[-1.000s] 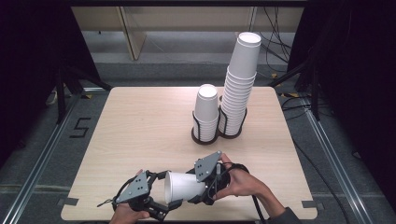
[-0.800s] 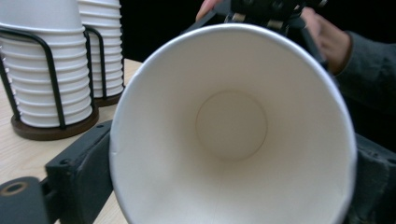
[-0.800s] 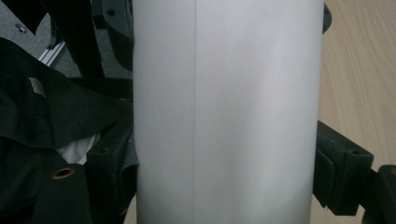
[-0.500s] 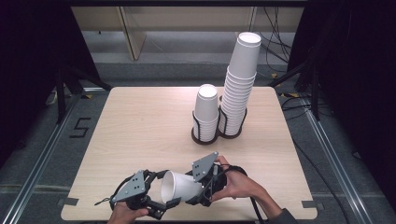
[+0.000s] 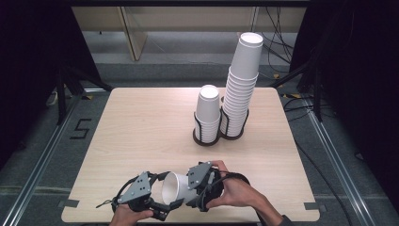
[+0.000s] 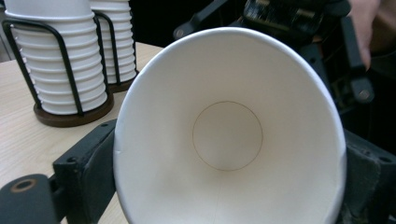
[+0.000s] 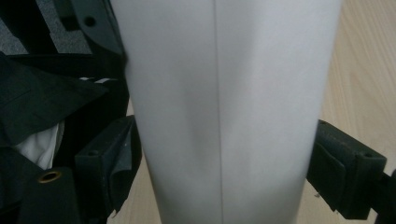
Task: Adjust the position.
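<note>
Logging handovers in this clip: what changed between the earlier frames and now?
The left gripper has just been closing its jaws on the rim of the cup, which both grippers have tilted so its mouth turns more toward the left gripper's camera. The right gripper stays clamped on the cup's body. Both cup stacks in their holders and the table are as before.

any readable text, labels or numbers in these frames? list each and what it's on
"5": dark digit marked on the grey floor left of the table, seen in the high view.
No print can be read on the held paper cup, the cup stacks or the black wire holder.
</note>
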{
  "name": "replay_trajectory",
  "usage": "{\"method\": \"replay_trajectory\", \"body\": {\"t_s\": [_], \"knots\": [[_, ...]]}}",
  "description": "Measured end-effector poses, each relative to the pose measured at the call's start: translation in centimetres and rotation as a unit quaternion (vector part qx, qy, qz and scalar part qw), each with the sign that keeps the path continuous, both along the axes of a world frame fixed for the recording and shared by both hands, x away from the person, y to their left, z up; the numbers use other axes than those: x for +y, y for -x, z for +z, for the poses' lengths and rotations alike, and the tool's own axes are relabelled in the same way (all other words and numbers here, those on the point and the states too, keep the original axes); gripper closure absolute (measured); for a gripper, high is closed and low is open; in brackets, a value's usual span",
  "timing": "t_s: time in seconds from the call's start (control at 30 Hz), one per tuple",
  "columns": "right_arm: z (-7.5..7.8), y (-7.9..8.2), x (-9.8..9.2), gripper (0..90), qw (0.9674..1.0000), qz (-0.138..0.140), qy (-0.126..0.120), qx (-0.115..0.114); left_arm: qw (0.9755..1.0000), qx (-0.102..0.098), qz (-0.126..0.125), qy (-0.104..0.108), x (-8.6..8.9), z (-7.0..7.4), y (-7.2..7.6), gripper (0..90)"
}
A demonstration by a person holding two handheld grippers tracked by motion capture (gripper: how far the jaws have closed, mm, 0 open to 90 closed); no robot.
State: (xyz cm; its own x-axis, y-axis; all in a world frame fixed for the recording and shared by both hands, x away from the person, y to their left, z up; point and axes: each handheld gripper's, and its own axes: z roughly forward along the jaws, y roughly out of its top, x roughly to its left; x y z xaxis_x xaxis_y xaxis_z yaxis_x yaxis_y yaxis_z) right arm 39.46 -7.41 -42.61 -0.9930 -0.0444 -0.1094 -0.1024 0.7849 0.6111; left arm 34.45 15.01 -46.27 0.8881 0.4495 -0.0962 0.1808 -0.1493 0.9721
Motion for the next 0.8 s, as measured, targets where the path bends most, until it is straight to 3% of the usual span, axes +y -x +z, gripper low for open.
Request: {"method": "replay_trajectory", "body": {"t_s": [0.17,0.27,0.3,0.33,0.4,0.63,0.67,0.8], "knots": [[-0.3,-0.4,-0.1,21.2,0.9997,0.000,-0.016,0.017,0.9991,0.017,0.008,0.038,0.1,-0.4,-0.2,5.9],[-0.5,-0.8,-0.4,21.6,0.9985,0.006,-0.043,0.032,0.9979,0.027,0.017,0.056,0.2,-0.5,-0.3,4.2],[-0.6,-0.9,-0.4,21.6,0.9978,0.005,-0.056,0.036,0.9971,0.032,0.020,0.066,0.2,-0.5,-0.4,3.2],[-0.5,-0.8,-0.5,21.7,0.9961,0.003,-0.069,0.055,0.9970,0.034,0.022,0.067,0.3,-0.5,-0.4,2.2],[-0.5,-0.9,-0.5,21.7,0.9945,0.005,-0.085,0.062,0.9959,0.039,0.023,0.078,0.4,-0.5,-0.5,0.9],[-0.4,-1.2,-0.8,21.8,0.9915,-0.005,-0.110,0.069,0.9942,0.046,0.024,0.094,0.1,-1.0,-0.6,2.2],[-0.4,-1.2,-0.9,21.8,0.9914,-0.005,-0.111,0.069,0.9945,0.051,0.032,0.085,0.2,-0.9,-0.5,2.3],[-0.5,-1.5,-0.9,21.6,0.9907,-0.006,-0.119,0.066,0.9942,0.048,0.037,0.089,0.1,-0.9,-0.4,4.6]]}}
